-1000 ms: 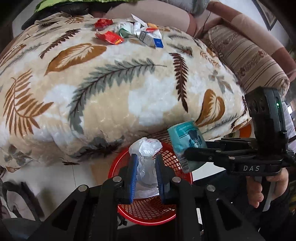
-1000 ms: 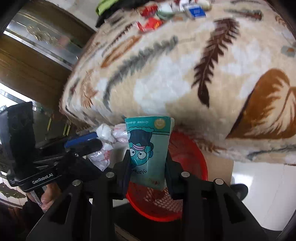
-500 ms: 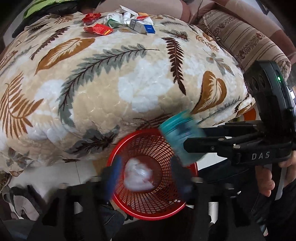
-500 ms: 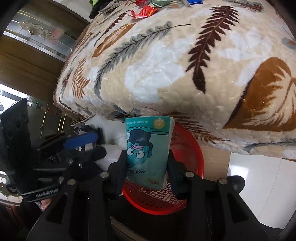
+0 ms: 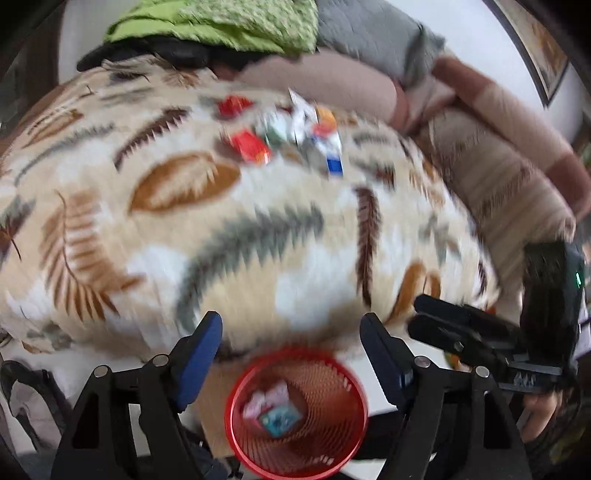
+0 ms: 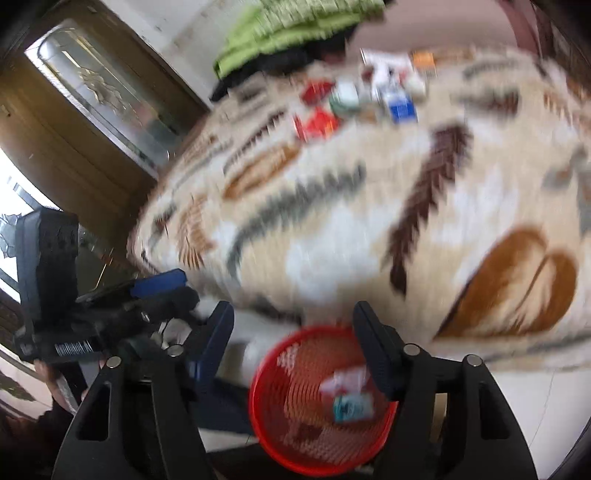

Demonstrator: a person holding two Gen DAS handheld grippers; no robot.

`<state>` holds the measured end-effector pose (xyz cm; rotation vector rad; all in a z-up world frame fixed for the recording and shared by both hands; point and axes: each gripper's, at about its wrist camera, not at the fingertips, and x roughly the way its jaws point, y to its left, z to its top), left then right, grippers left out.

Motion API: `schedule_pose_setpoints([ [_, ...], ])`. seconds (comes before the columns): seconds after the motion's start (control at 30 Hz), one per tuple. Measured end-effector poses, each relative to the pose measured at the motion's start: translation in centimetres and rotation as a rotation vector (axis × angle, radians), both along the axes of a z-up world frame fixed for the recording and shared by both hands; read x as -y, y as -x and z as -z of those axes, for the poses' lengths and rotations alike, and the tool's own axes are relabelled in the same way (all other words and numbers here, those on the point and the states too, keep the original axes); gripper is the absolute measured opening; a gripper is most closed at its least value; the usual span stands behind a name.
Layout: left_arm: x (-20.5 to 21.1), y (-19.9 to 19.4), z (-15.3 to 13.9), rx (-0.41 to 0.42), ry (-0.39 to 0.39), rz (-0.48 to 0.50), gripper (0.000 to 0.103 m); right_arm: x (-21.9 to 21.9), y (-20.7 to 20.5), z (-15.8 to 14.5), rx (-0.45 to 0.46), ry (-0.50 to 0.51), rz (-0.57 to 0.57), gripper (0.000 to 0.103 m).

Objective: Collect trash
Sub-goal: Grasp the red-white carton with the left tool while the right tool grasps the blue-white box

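Both pairs of fingers are spread wide apart and hold nothing. Seen from its own camera, the left gripper (image 5: 291,354) has blue-padded fingers (image 5: 201,350) splayed to either side above a red mesh basket (image 5: 236,410) that stands on the pale floor, just beside the hanging edge of a leaf-patterned blanket (image 5: 240,236). Inside the basket lie a teal packet (image 5: 279,421) and a crumpled whitish-pink wrapper (image 5: 266,398), touching each other at the bottom. The right gripper (image 6: 293,336) hangs over the same basket (image 6: 266,406) from the other side, fingers equally wide, with the teal packet (image 6: 351,406) and the pale wrapper (image 6: 343,380) visible below. Each gripper shows in the other's view: the right one enters the left camera's picture from the right edge, its black body held in a partly visible hand (image 5: 539,413), and the left one sits at the left of the right camera's picture. Both pictures are blurred. On top of the blanket, well apart from the basket, a loose pile of litter (image 5: 288,129) remains: red wrappers, white scraps, and a blue-and-white carton. Behind it lie a green cloth (image 5: 221,22) and a brown striped sofa (image 5: 498,173). A wooden door with patterned glass (image 6: 92,92) stands at the left in the right camera's picture.
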<state>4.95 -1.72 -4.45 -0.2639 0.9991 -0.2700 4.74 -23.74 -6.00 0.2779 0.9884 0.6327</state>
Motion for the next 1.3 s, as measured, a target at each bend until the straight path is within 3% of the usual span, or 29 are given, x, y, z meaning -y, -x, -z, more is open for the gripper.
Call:
schedule_pose_setpoints([
  [0.17, -1.5, -5.9, -3.2, 0.058, -0.032, -0.062, 0.084, 0.1, -4.0, -4.6, 0.111, -0.028, 0.035, 0.069],
  [0.3, -2.8, -11.8, -3.7, 0.026, -0.023, -0.096, 0.084, 0.2, -10.3, -6.4, 0.136, 0.034, 0.089, 0.07],
  [0.4, -3.0, -15.6, -3.4, 0.032, -0.067, -0.123, 0.084, 0.7, -14.7, -6.9, 0.178, 0.068, 0.13, 0.07],
  [0.57, -3.7, -19.9, -0.1, 0.047, -0.033, -0.162, 0.084, 2.9, -19.3, -3.4, 0.197, 0.066, 0.239, 0.07],
  [0.7, -3.5, -22.9, 3.1, -0.068, 0.058, -0.162, 0.084, 1.7, -22.5, 0.1, 0.127, 0.104, 0.195, 0.07],
  [0.87, -3.1, -25.4, 4.8, -0.054, -0.003, -0.195, 0.083, -0.1, -26.4, 3.4, 0.065, 0.17, 0.198, 0.07],
  [1.0, -3.6, -26.4, 7.4, -0.147, 0.007, -0.2, 0.058, -0.7, -28.1, 5.6, 0.01, 0.184, 0.202, 0.07],
  [1.3, -3.1, -26.6, 8.1, -0.169, 0.018, -0.194, 0.054, -1.4, -28.7, 6.2, 0.006, 0.233, 0.184, 0.067],
])
